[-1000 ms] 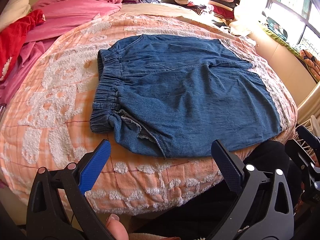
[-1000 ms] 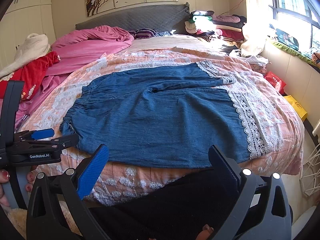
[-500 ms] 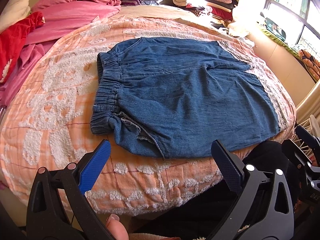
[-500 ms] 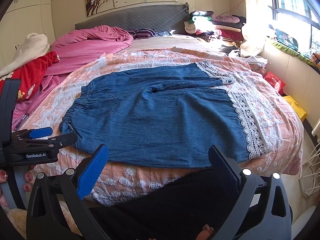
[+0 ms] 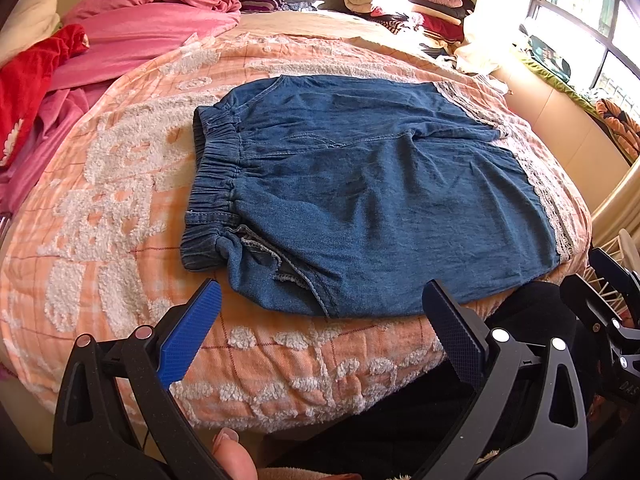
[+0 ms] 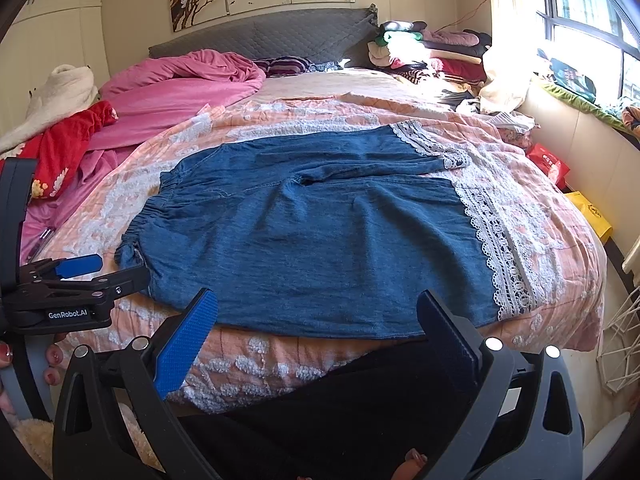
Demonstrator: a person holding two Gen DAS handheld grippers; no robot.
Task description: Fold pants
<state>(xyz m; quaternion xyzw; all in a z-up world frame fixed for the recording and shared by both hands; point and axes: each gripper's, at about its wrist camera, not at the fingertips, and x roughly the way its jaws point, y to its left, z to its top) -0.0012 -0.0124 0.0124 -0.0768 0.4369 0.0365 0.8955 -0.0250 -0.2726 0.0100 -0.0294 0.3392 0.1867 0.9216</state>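
Note:
Blue denim pants (image 5: 360, 196) with an elastic waistband (image 5: 212, 184) on the left and white lace hems (image 6: 496, 232) on the right lie flat on the bed; they also show in the right wrist view (image 6: 312, 232). My left gripper (image 5: 320, 320) is open and empty, just short of the pants' near edge by the waistband corner. My right gripper (image 6: 316, 324) is open and empty, over the near edge at the leg side. The left gripper also shows in the right wrist view (image 6: 80, 276).
The pants lie on a peach patterned bedspread (image 5: 120, 184). A pink quilt (image 6: 180, 88) and red garment (image 6: 68, 140) lie at the left. Stacked clothes (image 6: 424, 48) sit by the headboard. A window ledge is at the right. A white wire rack (image 6: 620, 344) stands beside the bed.
Both grippers have edged a little closer to the bed and pants. The pants have not moved and both grippers stay open.

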